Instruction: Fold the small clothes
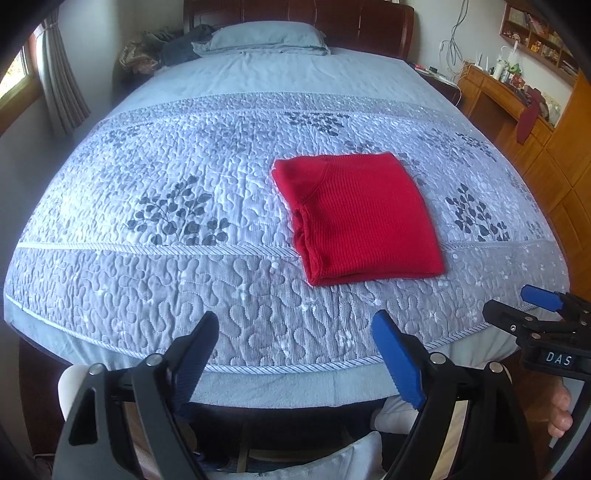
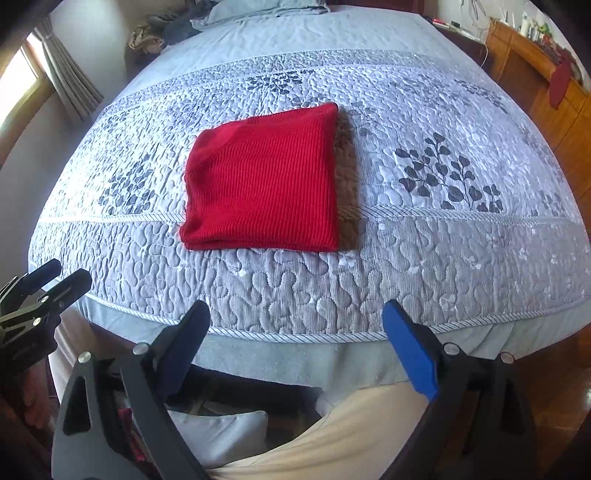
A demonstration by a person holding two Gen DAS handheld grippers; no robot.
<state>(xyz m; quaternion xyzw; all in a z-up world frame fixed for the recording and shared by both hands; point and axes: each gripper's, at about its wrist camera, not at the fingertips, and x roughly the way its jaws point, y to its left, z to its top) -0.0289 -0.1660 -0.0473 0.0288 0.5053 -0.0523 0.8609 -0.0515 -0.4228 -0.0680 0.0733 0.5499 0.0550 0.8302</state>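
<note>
Nearest, the left gripper (image 1: 295, 354) hangs above the foot edge of the bed (image 1: 258, 384), its jaws spread wide with nothing between them; one blue pad and one darker one face each other across bare quilt. Just to its right, the right gripper (image 2: 297, 345) is in the same attitude: jaws wide apart, empty, tilted down toward the foot edge. Neither one touches the cloth. At the right border of the left wrist view a hand (image 1: 561, 410) shows on that second tool's handle, and pale trousers (image 2: 332, 443) fill the bottom of the right wrist view.

Past the corded hem lies the quilt (image 1: 147, 295), grey-blue with meandering stitch lines and dark leaf sprays. On it, a little way in from the foot edge and roughly midway across, rests the red knit garment (image 2: 262, 181), folded into a neat, nearly square packet. It straddles the striped piping that runs across the quilt. Its folded layers show along the near edge and the left side, where a seam curves; I think that is a sleeve tucked in, though the knit blurs there.

Farther on, the plain blue sheet leads to a pillow (image 1: 266, 37) against the dark wooden headboard (image 1: 369, 22). A curtain (image 1: 62, 81) hangs by the window at left; a wooden desk (image 1: 509, 96) stands along the right wall.
</note>
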